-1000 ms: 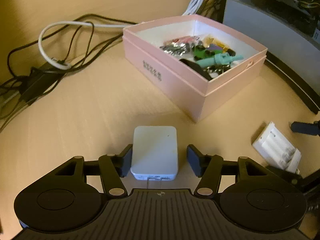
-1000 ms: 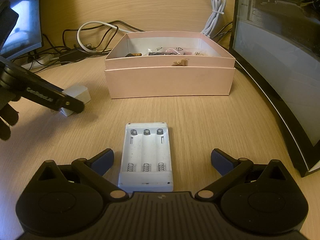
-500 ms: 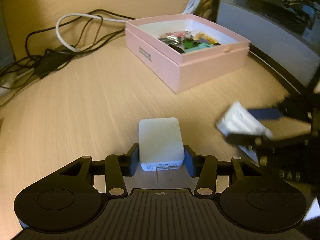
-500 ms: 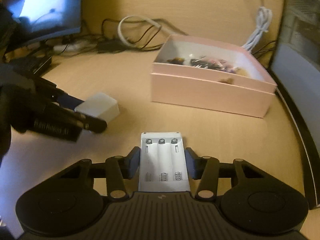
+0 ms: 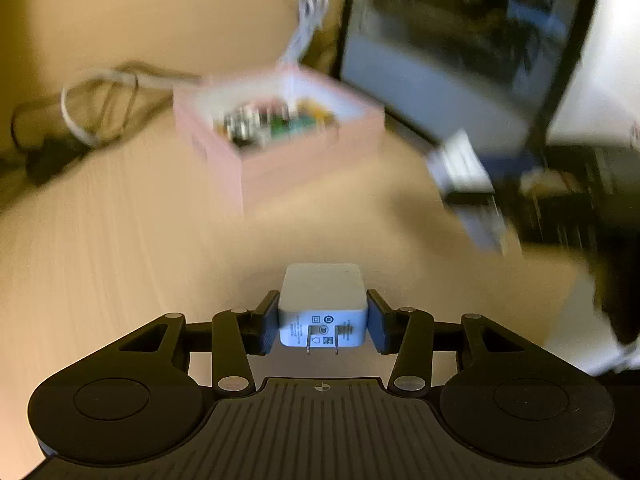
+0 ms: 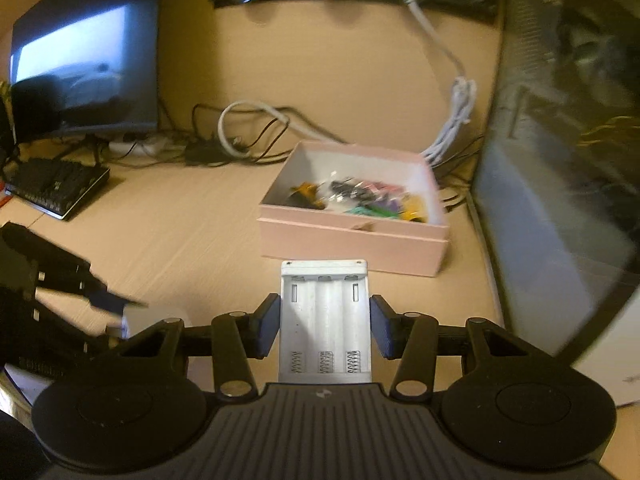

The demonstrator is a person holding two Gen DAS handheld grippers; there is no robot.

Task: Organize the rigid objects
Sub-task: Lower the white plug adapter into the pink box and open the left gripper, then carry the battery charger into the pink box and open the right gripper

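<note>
Wood-grain desk [image 6: 180,240], open pink cardboard box [image 6: 352,240] mid-frame. I'm gripping the white plug-in charger block [image 5: 322,304] in the left gripper [image 5: 322,320] and the white plastic battery holder [image 6: 324,320] in the right gripper [image 6: 324,324]. Carry step, I reckon; next, getting each above the box, then releasing.

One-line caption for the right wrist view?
Right gripper holding an empty white battery holder above the desk, pink box of small items ahead.
</note>
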